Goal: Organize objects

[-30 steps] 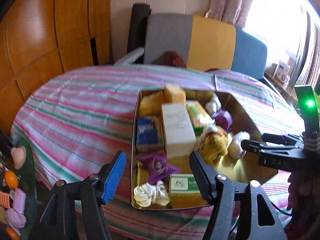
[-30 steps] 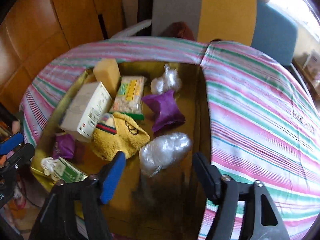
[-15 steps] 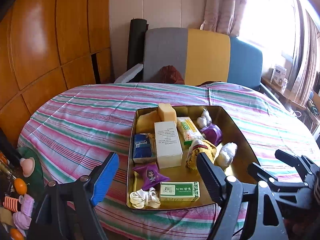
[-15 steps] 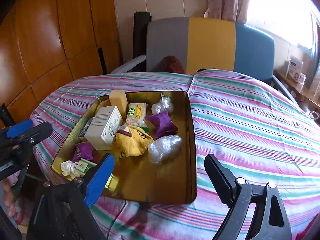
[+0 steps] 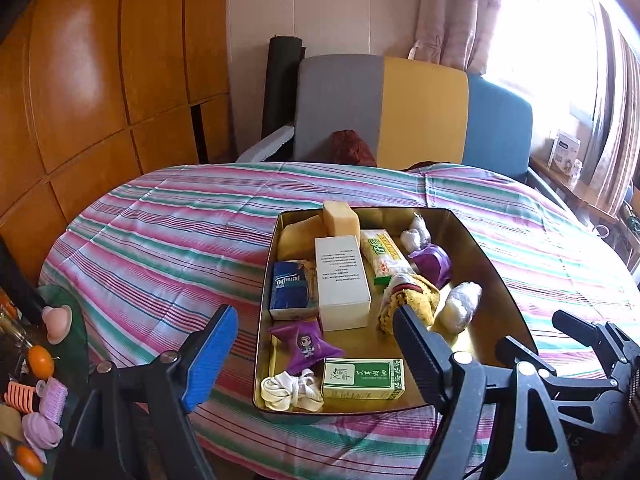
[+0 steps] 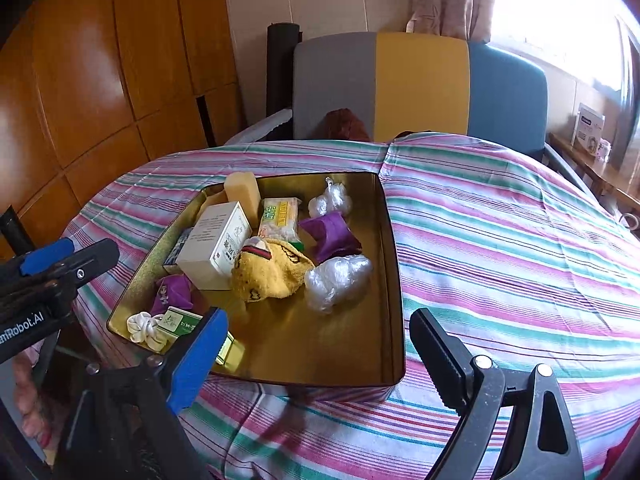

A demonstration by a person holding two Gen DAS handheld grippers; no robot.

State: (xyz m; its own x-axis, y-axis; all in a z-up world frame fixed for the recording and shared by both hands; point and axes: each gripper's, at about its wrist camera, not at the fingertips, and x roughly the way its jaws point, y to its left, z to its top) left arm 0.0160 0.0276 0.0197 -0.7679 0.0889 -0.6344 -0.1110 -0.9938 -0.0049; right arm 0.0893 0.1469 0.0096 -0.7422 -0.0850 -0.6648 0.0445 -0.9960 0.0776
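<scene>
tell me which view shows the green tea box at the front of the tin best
The left wrist view. There the green box lies fully exposed at the gold tin's near edge, its whole printed top readable beside the white cord bundle. In the right wrist view the box is small, angled, and partly hidden behind that gripper's blue finger.

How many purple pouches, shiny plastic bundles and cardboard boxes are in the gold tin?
Purple pouches: 2
Plastic bundles: 2
Cardboard boxes: 2
Total: 6
</scene>
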